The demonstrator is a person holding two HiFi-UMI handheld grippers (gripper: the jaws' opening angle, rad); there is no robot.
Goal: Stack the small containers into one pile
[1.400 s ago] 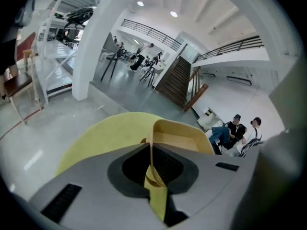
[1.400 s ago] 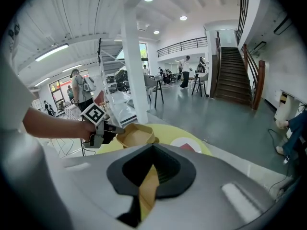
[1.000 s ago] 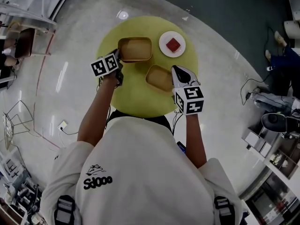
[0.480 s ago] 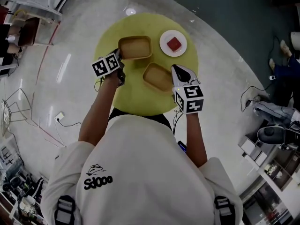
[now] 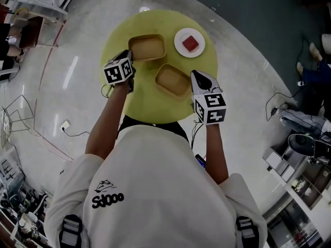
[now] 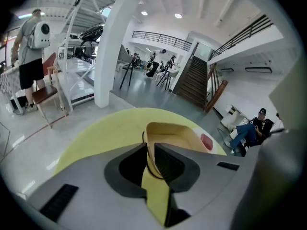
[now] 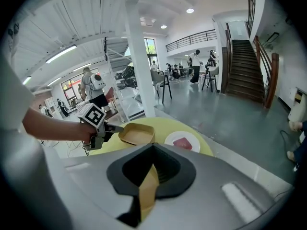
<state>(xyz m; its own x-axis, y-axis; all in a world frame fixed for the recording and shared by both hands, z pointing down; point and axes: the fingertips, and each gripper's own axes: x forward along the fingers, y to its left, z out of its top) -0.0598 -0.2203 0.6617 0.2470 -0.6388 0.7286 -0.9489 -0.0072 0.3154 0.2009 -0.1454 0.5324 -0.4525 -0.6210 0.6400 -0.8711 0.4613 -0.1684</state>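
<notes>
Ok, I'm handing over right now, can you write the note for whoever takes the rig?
The left gripper is shut on the rim of the far container, which is beside the white plate.
The right gripper is shut on the wall of the near container.
Both containers are apart on the yellow table, open side up.
Done: both gripped. Left: nest one inside the other; nothing is stacked yet.

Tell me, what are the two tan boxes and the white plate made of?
Far container and near container: probably thin plastic or pressed fibre, judging by the dull tan surface and thin walls. Plate: ceramic or plastic, smooth and white; I can't tell which.
</notes>
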